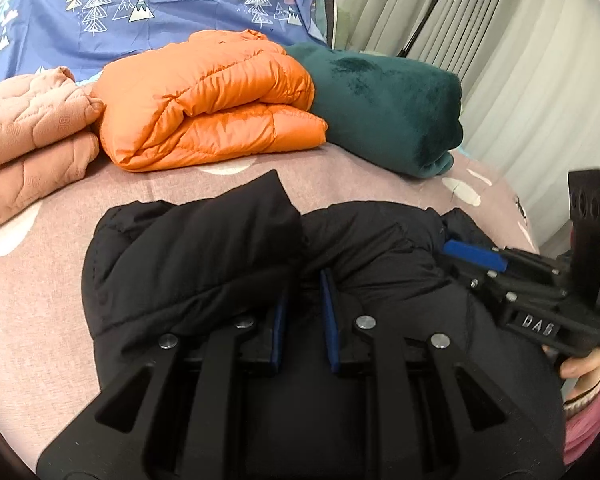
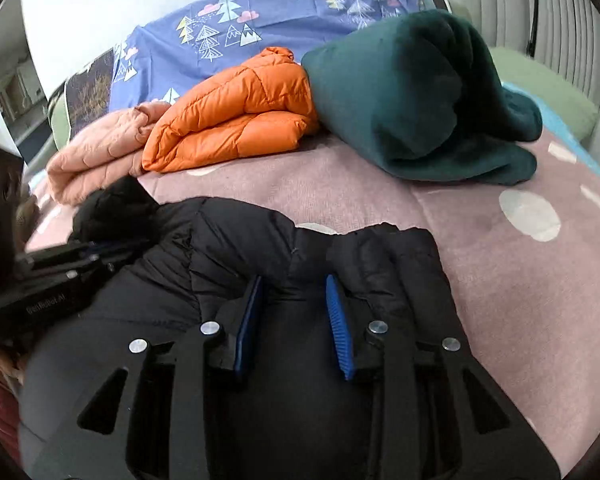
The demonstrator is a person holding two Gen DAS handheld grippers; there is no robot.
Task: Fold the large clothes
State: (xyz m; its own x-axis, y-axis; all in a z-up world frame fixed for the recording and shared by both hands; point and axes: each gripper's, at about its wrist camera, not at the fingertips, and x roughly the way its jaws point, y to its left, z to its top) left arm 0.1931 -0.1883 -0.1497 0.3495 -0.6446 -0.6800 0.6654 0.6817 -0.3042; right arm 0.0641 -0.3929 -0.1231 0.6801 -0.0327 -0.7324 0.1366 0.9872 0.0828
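Note:
A black puffer jacket (image 1: 204, 248) lies folded and bunched on the pink bed cover (image 1: 40, 280); it also shows in the right wrist view (image 2: 236, 248). My left gripper (image 1: 305, 280) is shut on a fold of the jacket, its blue pads pinching the fabric. My right gripper (image 2: 294, 284) is shut on another fold of the jacket, with fabric bulging between its blue pads. The right gripper also shows at the right of the left wrist view (image 1: 472, 256), and the left gripper at the left of the right wrist view (image 2: 96, 254).
Behind the jacket lie a folded pink quilted garment (image 1: 28, 132), a folded orange puffer jacket (image 1: 208, 100) and a folded dark green fleece (image 1: 388, 112). A blue patterned sheet (image 1: 160, 8) is at the back. Curtains (image 1: 520, 60) hang at the right.

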